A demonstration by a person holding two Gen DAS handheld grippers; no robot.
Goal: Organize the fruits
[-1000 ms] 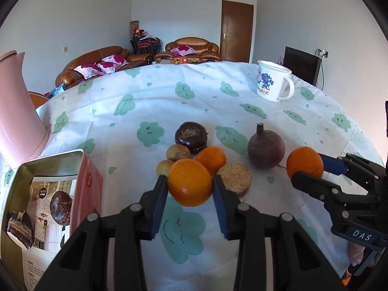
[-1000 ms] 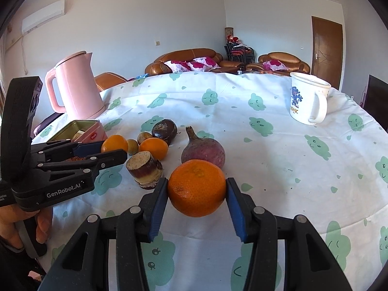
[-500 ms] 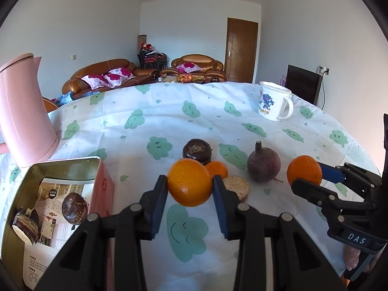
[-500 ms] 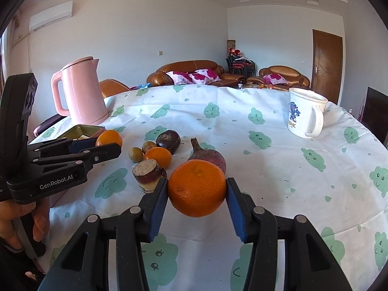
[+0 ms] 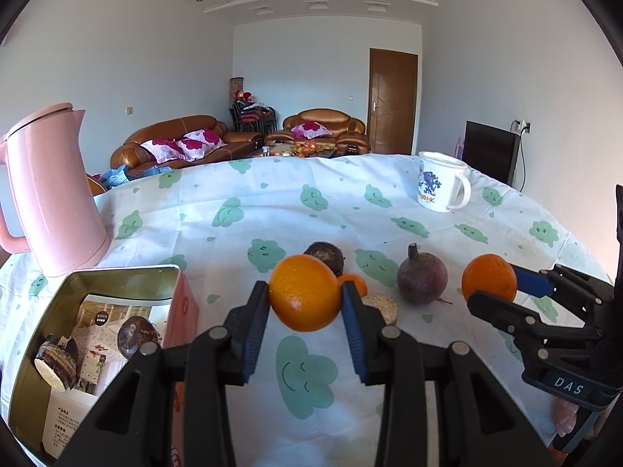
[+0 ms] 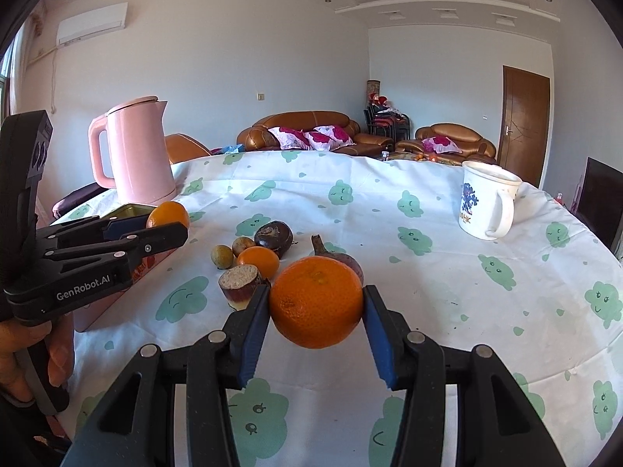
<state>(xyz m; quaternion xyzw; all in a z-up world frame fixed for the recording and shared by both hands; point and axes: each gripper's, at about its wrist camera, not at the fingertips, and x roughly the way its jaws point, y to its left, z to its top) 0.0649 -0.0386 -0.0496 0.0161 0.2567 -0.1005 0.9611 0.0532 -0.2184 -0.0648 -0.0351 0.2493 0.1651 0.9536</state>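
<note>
Gripping 1 orange (image 5: 303, 297) between its blue pads, the left gripper (image 5: 305, 307) holds the fruit clear above the counter (image 5: 272, 202), its jaws clenched on the peel from both sides. Just left of it stands an open metal tin (image 5: 117, 272) with a pink outer wall; inside lie 1 dark round fruit (image 5: 137, 331) and 1 cut dark piece with a pale face (image 5: 54, 362) on printed paper.

On the right, the right gripper (image 6: 316, 313) grasps a second orange (image 6: 317, 305) in the same way, jaws pressed against its sides, the fruit lifted off the cloth.

Between the 2 grippers, loose fruit sits on the white tablecloth with green cloud faces: a small orange (image 6: 258, 260), a dark round fruit (image 6: 273, 235) behind it, 2 small brownish-green fruits (image 6: 222, 255) to the left, a cut stub with a pale top (image 6: 238, 282), and a purple stemmed fruit (image 5: 421, 282), which the right wrist view shows partly hidden behind the held orange.

A pink kettle (image 6: 134, 150) stands at the far left of the counter beyond the tin, and a white mug with a blue print (image 6: 486, 204) stands well apart on the far right. A hand (image 6: 23, 350) wraps the left gripper's handle at the lower left of the right wrist view.
</note>
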